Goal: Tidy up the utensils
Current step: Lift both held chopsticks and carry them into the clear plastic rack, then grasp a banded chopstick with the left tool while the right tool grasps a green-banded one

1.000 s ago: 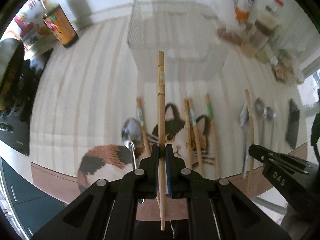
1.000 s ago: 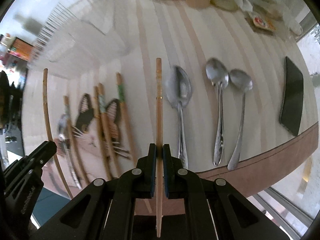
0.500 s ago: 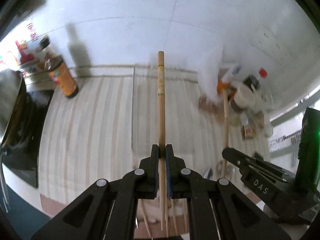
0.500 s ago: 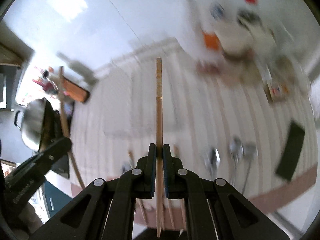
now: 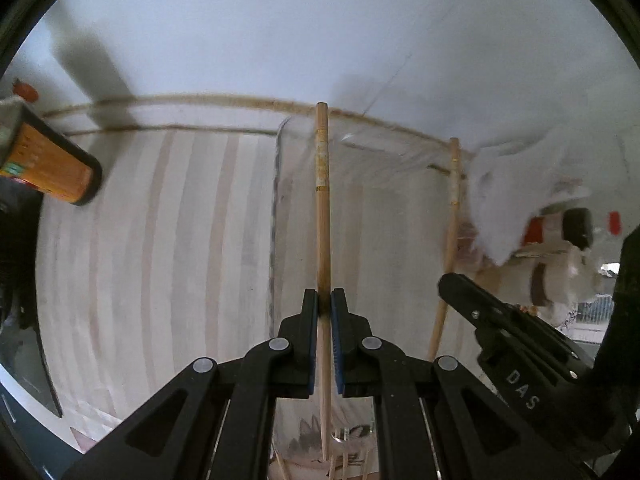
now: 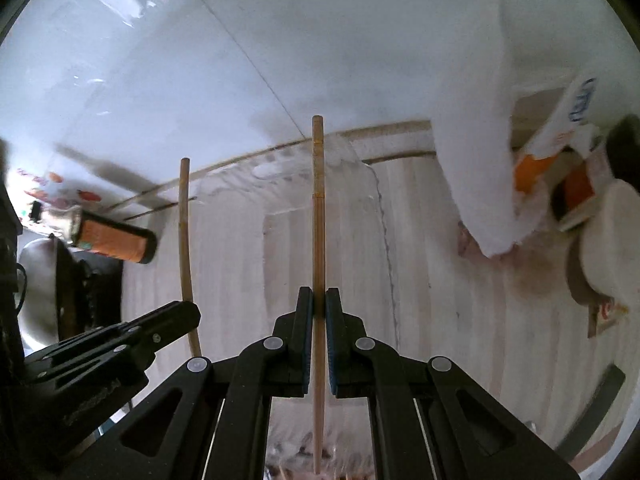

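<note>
Left wrist view: the left gripper [image 5: 324,300] has its jaws pinching a wooden chopstick [image 5: 322,216], which runs straight ahead and ends over the clear bin [image 5: 276,216] at the back of the striped worktop [image 5: 160,240]. Left of the bin, near the wall, lies a blurred orange-labelled bottle [image 5: 48,168]. Right of the bin, the right gripper [image 5: 472,304] enters from the lower edge carrying a second chopstick [image 5: 450,232], its tip reaching the bin's far right corner. Beyond it sits a blurred clutter of white bags and packets [image 5: 552,232].

Right wrist view: the right gripper [image 6: 315,304] has its jaws pressed on the second chopstick [image 6: 318,216], held clear of the worktop [image 6: 460,320] and pointing over the bin [image 6: 376,216], tip towards the white wall. Left of the bin, the left gripper [image 6: 176,320] shows at the lower edge with its chopstick [image 6: 185,240] slanting up beside the bin's left side. Farther left lies the bottle [image 6: 116,242]; right of the bin are the bags and packets [image 6: 560,184], too blurred to tell apart.
</note>
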A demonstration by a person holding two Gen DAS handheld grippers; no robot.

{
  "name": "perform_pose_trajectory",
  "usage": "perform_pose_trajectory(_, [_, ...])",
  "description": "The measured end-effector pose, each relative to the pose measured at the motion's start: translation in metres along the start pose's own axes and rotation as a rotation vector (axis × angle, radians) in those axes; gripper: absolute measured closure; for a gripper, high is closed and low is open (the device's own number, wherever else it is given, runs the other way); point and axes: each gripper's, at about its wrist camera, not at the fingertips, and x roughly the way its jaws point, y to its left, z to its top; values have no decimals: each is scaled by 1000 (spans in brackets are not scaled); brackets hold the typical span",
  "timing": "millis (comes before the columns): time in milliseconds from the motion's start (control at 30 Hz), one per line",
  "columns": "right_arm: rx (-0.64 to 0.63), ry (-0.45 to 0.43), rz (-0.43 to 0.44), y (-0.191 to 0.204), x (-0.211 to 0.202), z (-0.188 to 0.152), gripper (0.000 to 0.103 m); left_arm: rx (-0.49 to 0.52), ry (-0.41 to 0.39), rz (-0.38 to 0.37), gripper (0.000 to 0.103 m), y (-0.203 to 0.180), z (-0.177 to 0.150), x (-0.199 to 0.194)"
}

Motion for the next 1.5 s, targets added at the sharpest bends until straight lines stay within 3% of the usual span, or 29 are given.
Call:
perform_pose_trajectory(200, [-18, 80, -33, 3, 26, 1, 93, 4, 31, 4, 97, 5, -3, 9])
perform_pose_trajectory(300, [-7, 74, -42, 2, 21, 1, 56, 18, 0, 63, 94, 4, -11, -2])
perform_pose_trajectory(400, [-19, 39, -69, 2, 6, -8, 52, 36, -84, 147, 87, 2, -23, -23])
perform_pose_trajectory(467, [-35, -5, -97, 2, -11, -17, 47, 42, -146, 201, 66, 3, -33, -38])
perform_pose_trajectory(533, [-47, -62, -129, 2, -29, -26, 39, 33, -239, 256, 14, 5, -46, -56])
perform_pose_trajectory(600, [-54, -119, -150, 2, -45, -37, 33, 25, -299, 275, 1, 8, -53, -68])
perform_pose_trajectory(633, [-58, -160, -162, 1, -54, -44, 27, 22, -315, 279, 0, 8, -59, -73])
perform_pose_trajectory(733, [-78, -246, -200, 0, -75, -63, 19, 36, -354, 331, 0, 3, -78, -82])
perform_pose_trajectory(833, [-78, -295, -215, -5, -91, -82, 19, 52, -396, 357, 0, -1, -100, -89])
perform_pose_trajectory(1067, [-30, -302, -168, -28, -108, -132, 19, 59, -409, 375, 0, -3, -156, -88])
perform_pose_trajectory(1100, [-25, -290, -152, -33, -108, -141, 21, 55, -401, 377, 0, -2, -165, -83])
perform_pose_trajectory(1167, [-22, -253, -122, -41, -103, -161, 35, 37, -369, 376, 1, 3, -189, -72])
perform_pose_trajectory(1233, [-14, -202, -102, -52, -90, -183, 61, 35, -332, 362, 1, 2, -210, -58])
perform_pose_trajectory(1267, [-8, -180, -95, -58, -85, -193, 66, 39, -305, 345, 2, 2, -223, -48])
perform_pose_trajectory(1300, [0, -150, -91, -65, -77, -205, 76, 45, -262, 321, 11, 1, -239, -33])
perform_pose_trajectory(1333, [9, -125, -87, -71, -70, -214, 82, 49, -232, 312, 27, 0, -246, -24])
perform_pose_trajectory(1367, [18, -105, -82, -76, -64, -222, 83, 52, -187, 293, 39, -1, -255, -10])
perform_pose_trajectory(1400, [27, -81, -79, -82, -58, -231, 85, 50, -126, 269, 61, -1, -266, 8])
perform_pose_trajectory(1433, [34, -62, -81, -88, -52, -239, 86, 42, -86, 249, 75, 0, -271, 20])
perform_pose_trajectory(1500, [42, -31, -83, -96, -44, -253, 86, 18, -43, 237, 75, 2, -278, 40])
